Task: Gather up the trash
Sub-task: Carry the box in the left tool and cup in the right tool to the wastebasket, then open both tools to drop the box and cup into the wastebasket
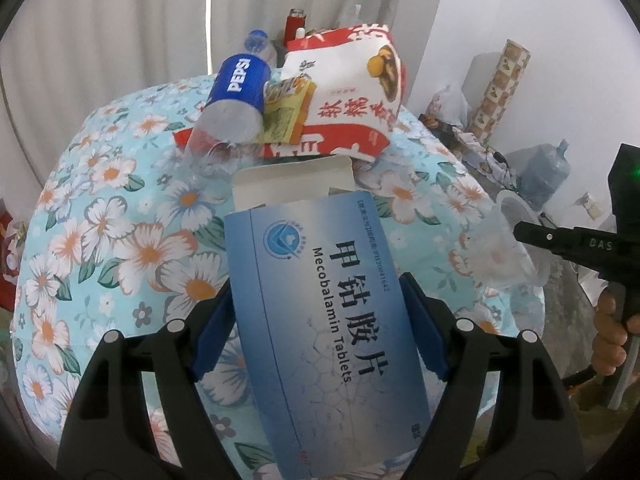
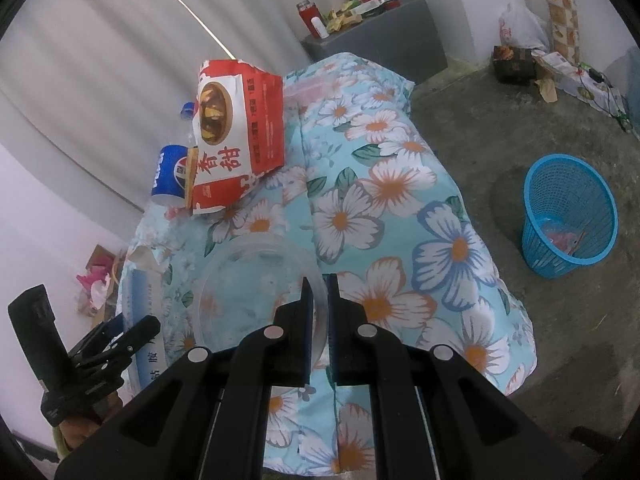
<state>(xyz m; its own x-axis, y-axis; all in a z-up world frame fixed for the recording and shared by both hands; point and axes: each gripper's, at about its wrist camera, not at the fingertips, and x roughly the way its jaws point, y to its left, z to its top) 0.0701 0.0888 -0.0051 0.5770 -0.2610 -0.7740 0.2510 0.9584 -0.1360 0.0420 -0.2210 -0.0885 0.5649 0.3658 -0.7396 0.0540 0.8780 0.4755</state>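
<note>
My left gripper (image 1: 316, 304) is shut on a blue Mecobalamin tablet box (image 1: 320, 320) with its end flap open, held above the floral cloth. My right gripper (image 2: 318, 280) is shut on the rim of a clear plastic cup (image 2: 248, 292), which also shows in the left wrist view (image 1: 500, 248). A Pepsi bottle (image 1: 236, 92), a yellow wrapper (image 1: 286, 114) and a red-and-white snack bag (image 1: 352, 80) lie piled at the far side of the cloth. A blue mesh waste basket (image 2: 568, 216) stands on the floor at right, with some trash inside.
A floral cloth (image 2: 380, 200) covers the raised surface. A grey cabinet (image 2: 384, 36) with bottles and wrappers stands behind it. A water jug (image 1: 544, 172), a patterned roll (image 1: 500, 88), bags and boxes sit on the concrete floor (image 2: 480, 128).
</note>
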